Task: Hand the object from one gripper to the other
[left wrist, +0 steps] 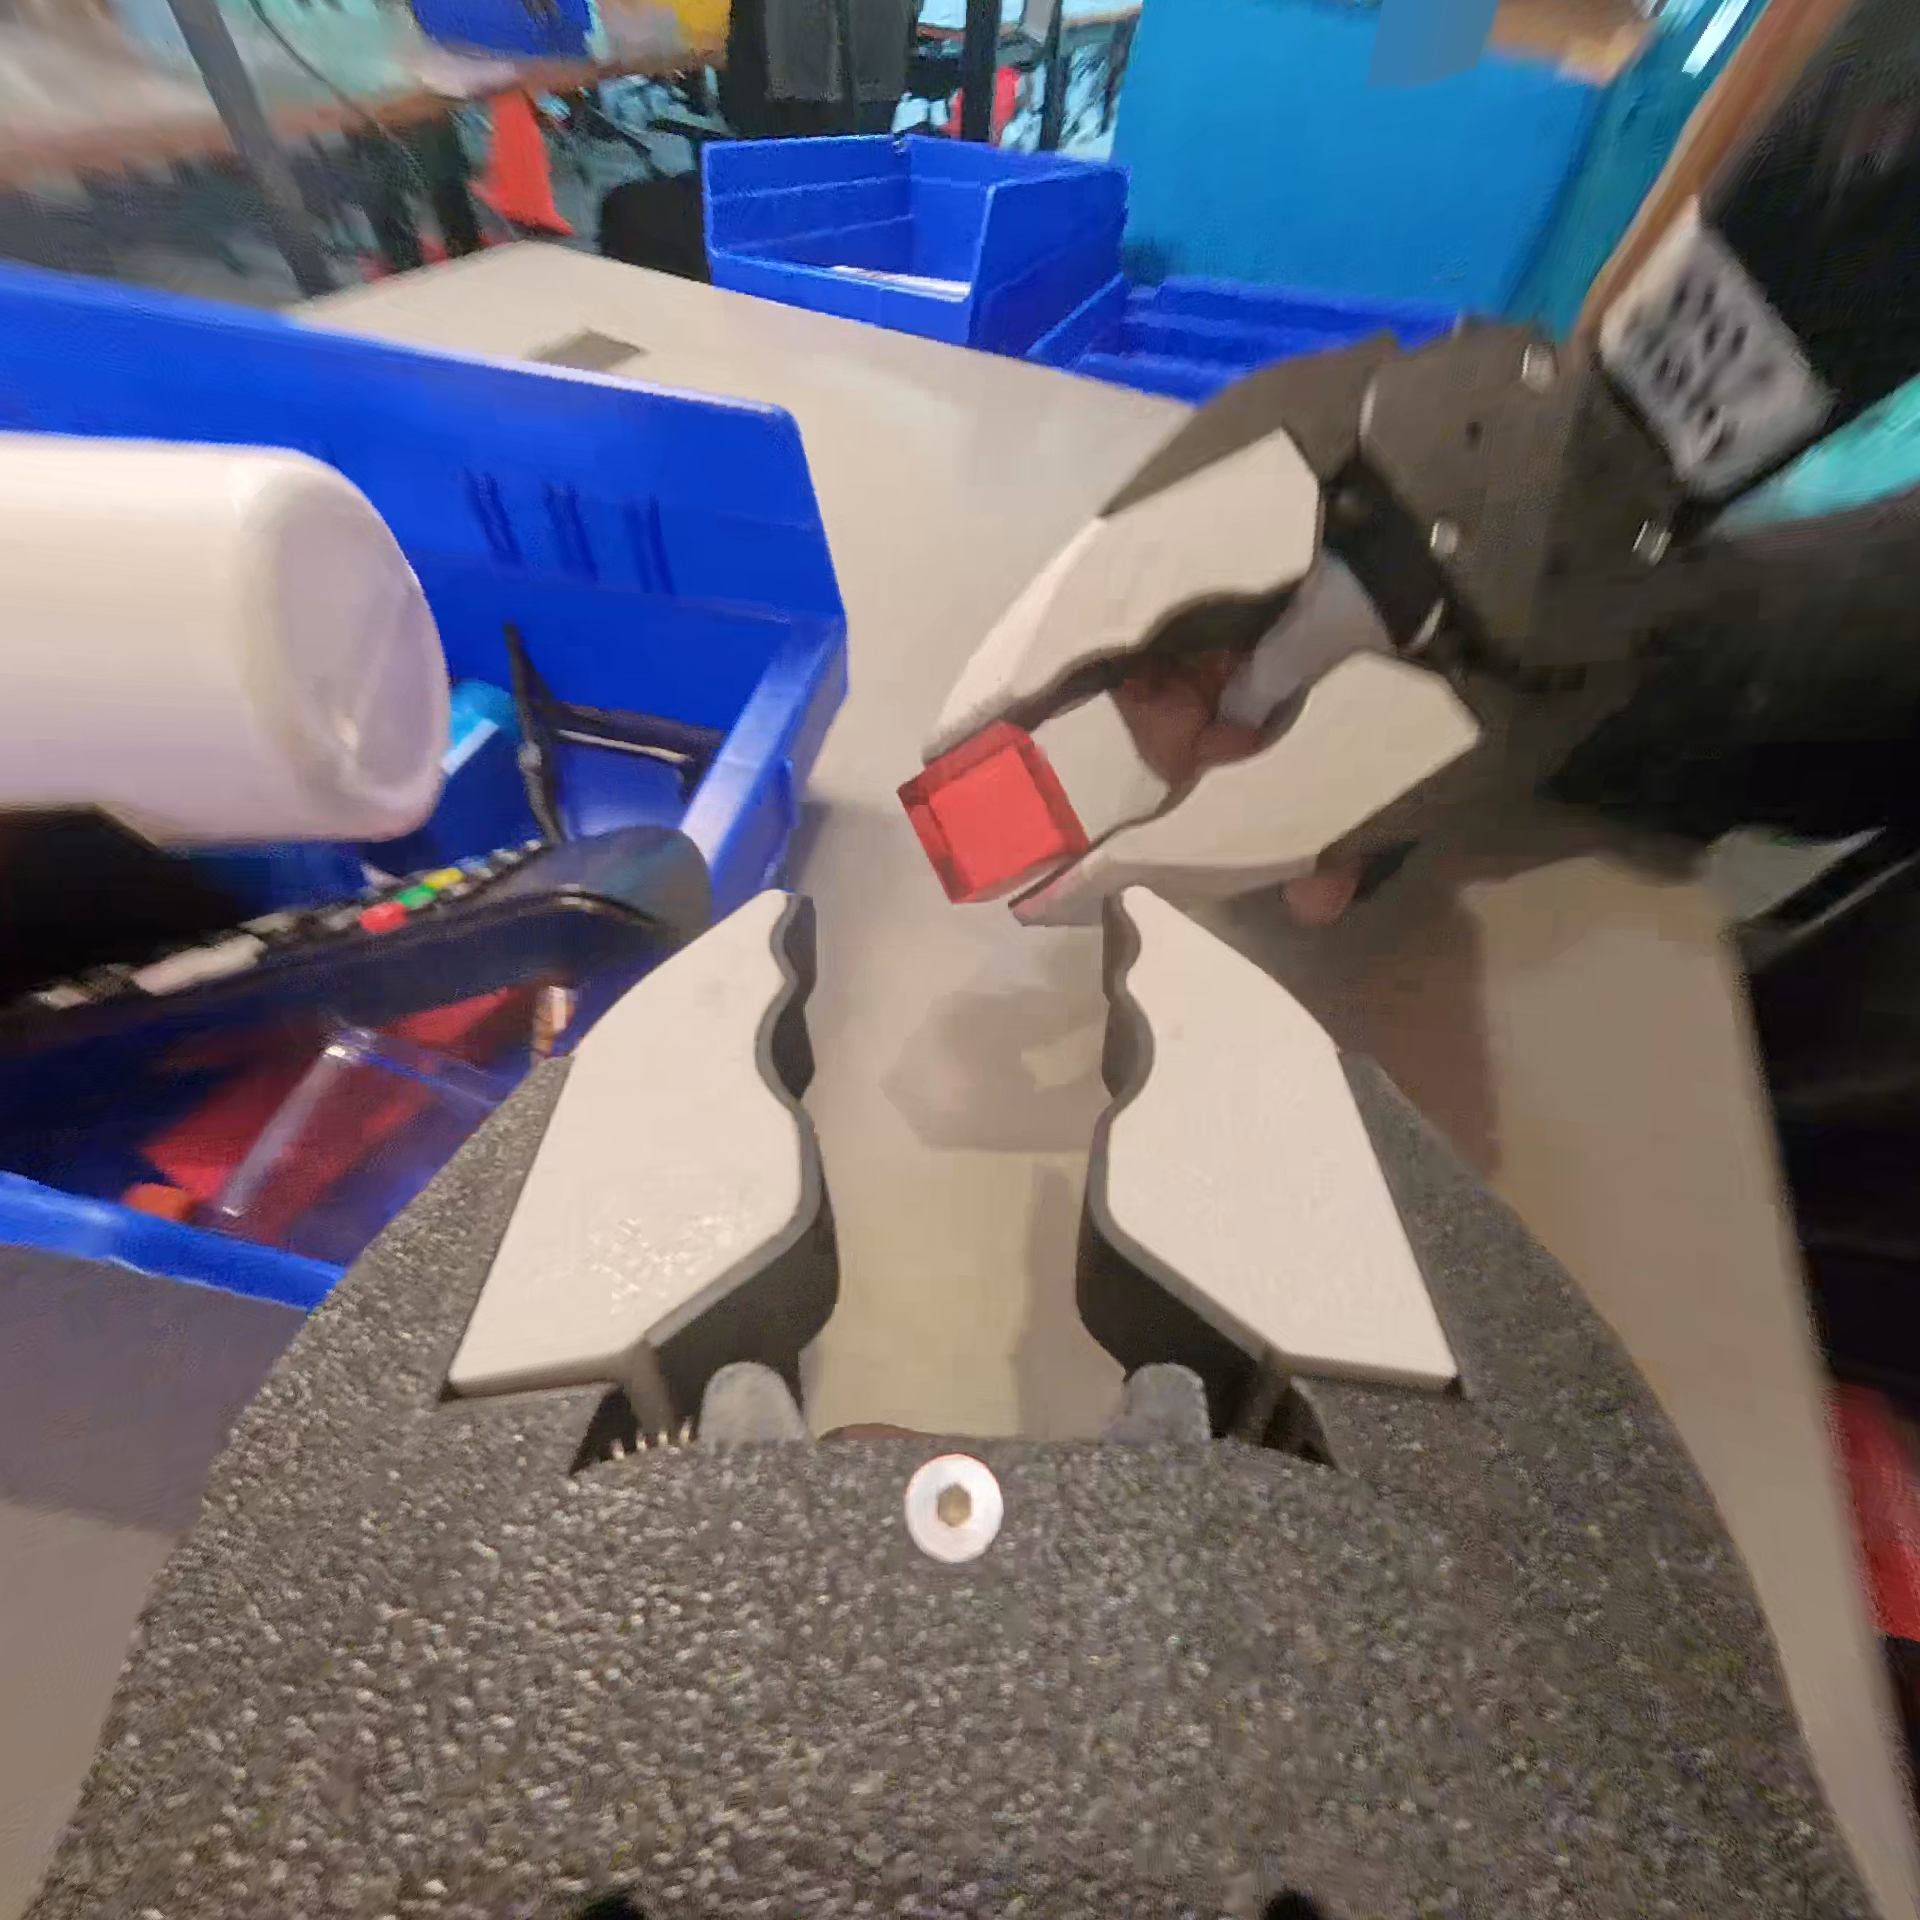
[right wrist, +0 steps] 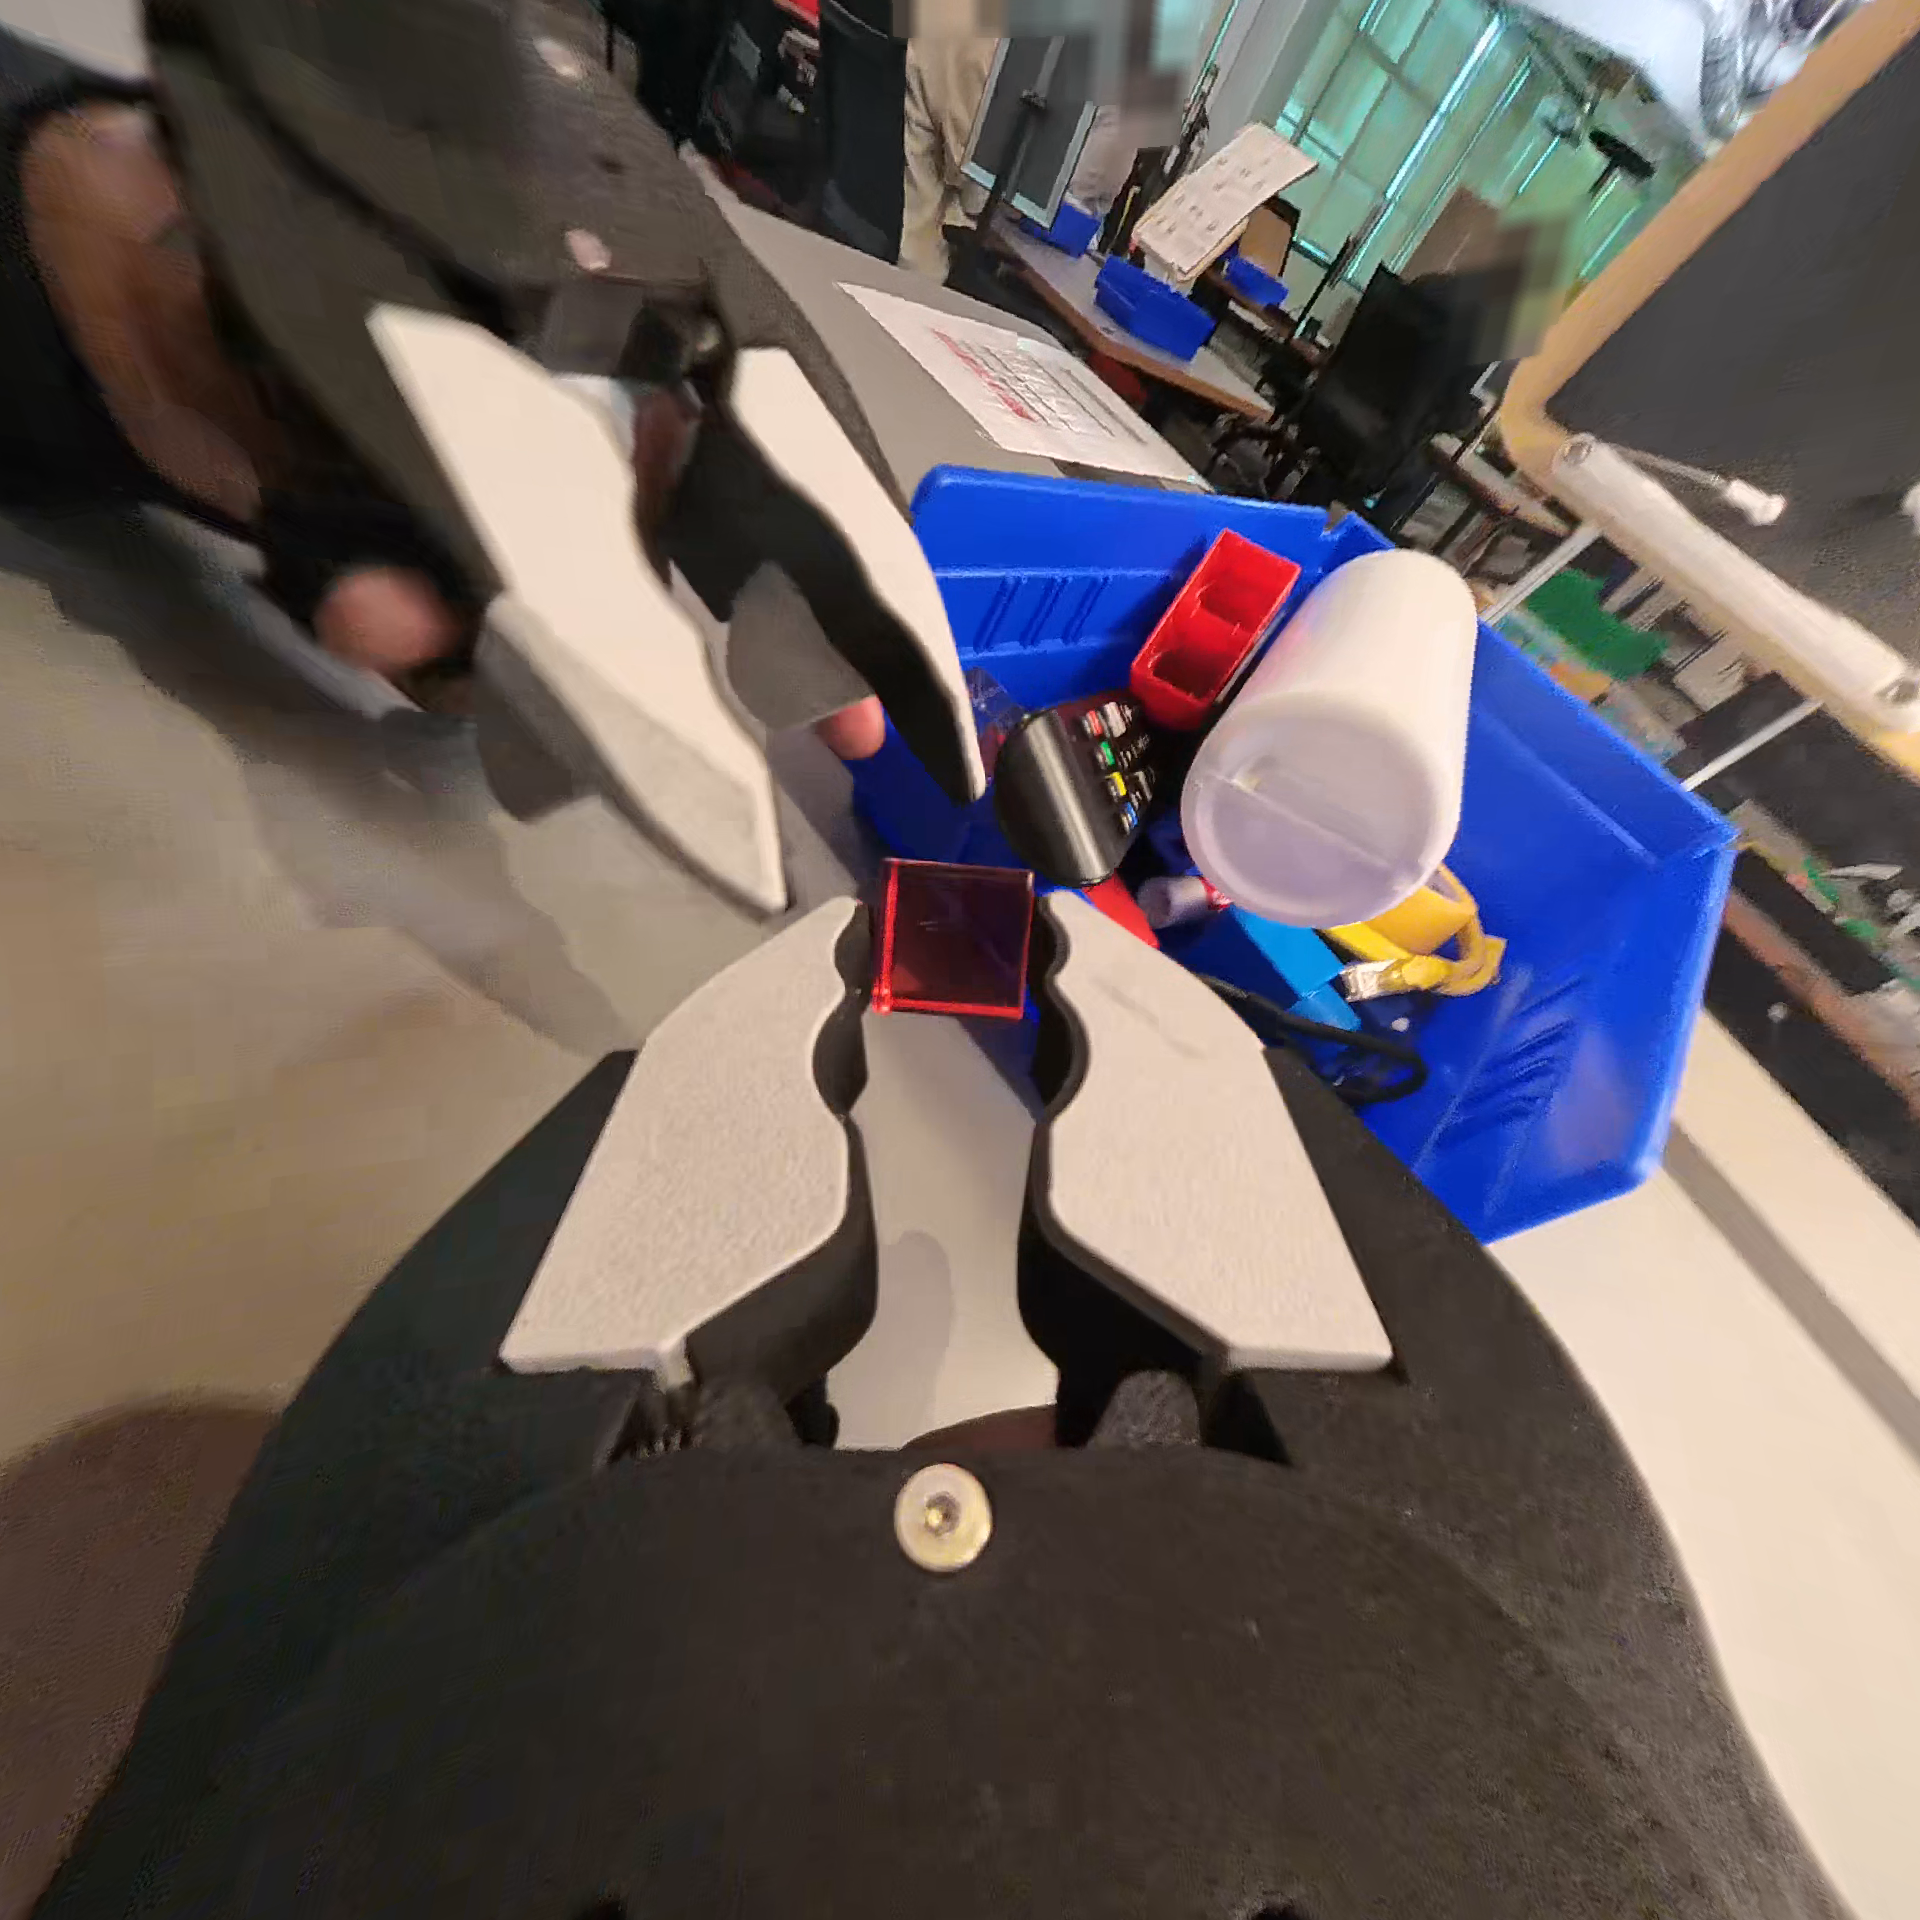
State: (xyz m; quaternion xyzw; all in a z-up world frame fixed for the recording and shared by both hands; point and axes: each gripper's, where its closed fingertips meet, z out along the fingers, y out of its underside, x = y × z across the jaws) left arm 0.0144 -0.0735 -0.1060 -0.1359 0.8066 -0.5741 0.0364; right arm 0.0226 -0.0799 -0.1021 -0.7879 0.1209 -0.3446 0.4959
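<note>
Cube (left wrist: 992, 821): held between the tips of the right gripper (left wrist: 1023, 821), centre-right of the left wrist view; just above and ahead of the left gripper (left wrist: 956, 920).
Left gripper, right wrist view (right wrist: 873, 842): set at upper left, tips near the cube (right wrist: 953, 937).
Bin (right wrist: 1579, 935): placed on the table (right wrist: 208, 1091), right of centre in the right wrist view.
Bottle (right wrist: 1335, 738): laid in the bin, on top of the contents.
Remote (right wrist: 1081, 790): in the bin, left of the bottle.
Cable (right wrist: 1434, 966): in the bin, below the bottle.
</note>
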